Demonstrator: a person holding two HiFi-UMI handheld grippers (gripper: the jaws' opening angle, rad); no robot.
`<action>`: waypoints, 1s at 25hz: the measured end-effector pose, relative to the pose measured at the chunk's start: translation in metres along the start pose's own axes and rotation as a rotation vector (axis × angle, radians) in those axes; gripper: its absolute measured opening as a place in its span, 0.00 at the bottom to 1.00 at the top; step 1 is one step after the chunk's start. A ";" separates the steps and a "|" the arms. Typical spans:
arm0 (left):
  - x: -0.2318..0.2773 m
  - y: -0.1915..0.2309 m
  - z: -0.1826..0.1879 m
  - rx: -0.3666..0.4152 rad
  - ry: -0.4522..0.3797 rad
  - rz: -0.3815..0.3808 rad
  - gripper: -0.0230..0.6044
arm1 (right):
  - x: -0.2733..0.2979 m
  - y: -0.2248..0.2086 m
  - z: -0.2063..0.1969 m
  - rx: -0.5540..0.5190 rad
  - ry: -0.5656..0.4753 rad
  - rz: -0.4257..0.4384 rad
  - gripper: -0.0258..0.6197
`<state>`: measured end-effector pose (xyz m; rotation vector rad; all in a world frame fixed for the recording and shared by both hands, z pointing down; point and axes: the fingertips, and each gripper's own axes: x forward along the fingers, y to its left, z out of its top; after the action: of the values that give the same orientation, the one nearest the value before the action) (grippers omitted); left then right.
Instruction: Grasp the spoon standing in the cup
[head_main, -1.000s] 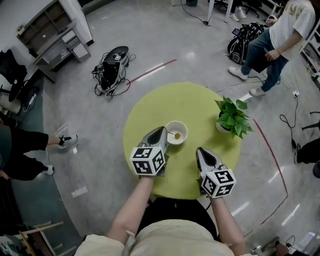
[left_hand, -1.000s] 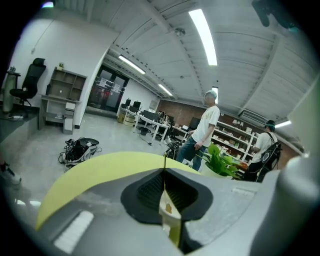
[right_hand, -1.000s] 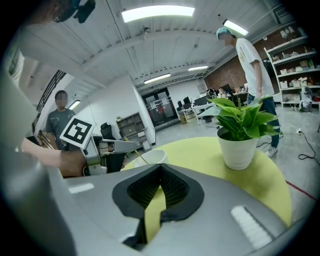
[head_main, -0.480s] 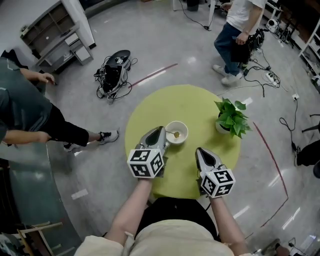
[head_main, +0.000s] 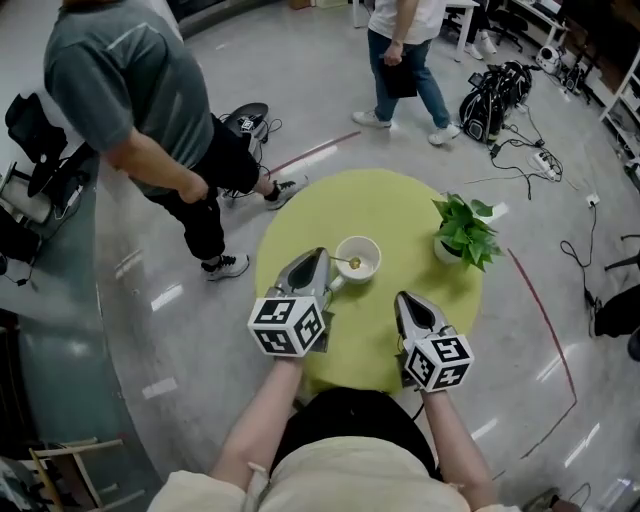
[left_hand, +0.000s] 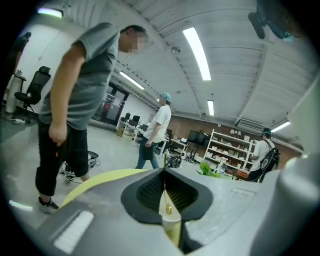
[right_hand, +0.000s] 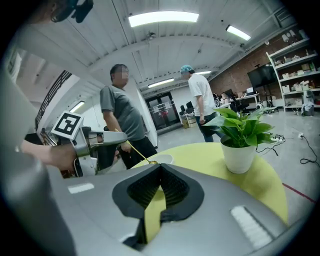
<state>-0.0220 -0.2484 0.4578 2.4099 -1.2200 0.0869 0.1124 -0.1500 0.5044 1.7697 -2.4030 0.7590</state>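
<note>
The left gripper (head_main: 320, 256) has its fingers pinching the spoon (head_main: 351, 265) by the handle; the bowl end reaches ahead of them and down into the cup (head_main: 374, 250) on the desk (head_main: 400, 205). The right gripper (head_main: 402, 300) is beside it, fingers pressed together and empty. The grasp seems made; the next move should be a straight lift, clear of the rim.
</note>
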 end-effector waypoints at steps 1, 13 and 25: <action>-0.003 0.000 0.002 -0.004 -0.010 0.000 0.05 | -0.001 0.000 0.000 0.003 -0.003 -0.002 0.04; -0.039 -0.012 0.012 -0.032 -0.057 -0.027 0.05 | -0.017 0.011 0.001 -0.015 -0.016 -0.003 0.04; -0.058 -0.022 -0.010 -0.063 -0.039 -0.050 0.05 | -0.030 0.013 -0.003 -0.030 -0.028 -0.014 0.04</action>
<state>-0.0386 -0.1898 0.4445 2.3961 -1.1608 -0.0137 0.1093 -0.1196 0.4927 1.7961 -2.4036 0.6982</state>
